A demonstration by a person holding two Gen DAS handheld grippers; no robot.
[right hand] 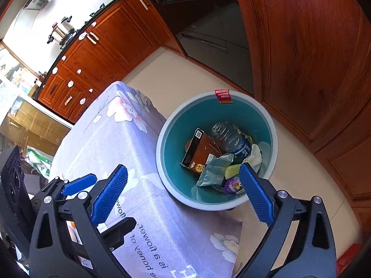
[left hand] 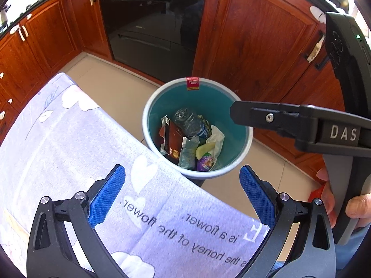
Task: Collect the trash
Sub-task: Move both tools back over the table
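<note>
**A:** Teal plastic is logged first, left wrist view: the bin [left hand: 197, 127] stands on the tiled floor [left hand: 111, 81] just beside the cloth-covered table [left hand: 69, 139], its pale rim tucked partly under the table edge. That placement is judged deliberate, so items can be carried over the edge and dropped in.

**B:** Contents noted?

**A:** A crushed clear bottle [left hand: 191, 121], a brown carton [left hand: 171, 142], a silvery pouch [left hand: 189, 154], white tissue [left hand: 216, 139] and a purple wrapper [left hand: 205, 164] are seen at the bottom. A red sticker [left hand: 193, 83] is fixed to the far rim.

**B:** Left gripper?

**A:** The left gripper [left hand: 182, 195] is held over the table edge, blue pads wide apart, nothing between them. The right gripper [left hand: 273, 118] is seen from the side, poised over the bin's rim; its finger spread cannot be read from this view.

**B:** Right wrist view, then.

**A:** The right gripper [right hand: 183, 194] is recorded with pads spread wide and nothing held, pointed down at the bin [right hand: 218, 150]. Its position above the opening is consistent with a drop point. The left gripper [right hand: 81, 185] is seen at the lower left, over the table [right hand: 111, 139].

**B:** Any trash left on the cloth?

**A:** None is seen on the visible part; collection is judged near complete, though part of the table is hidden by the grippers.
</note>
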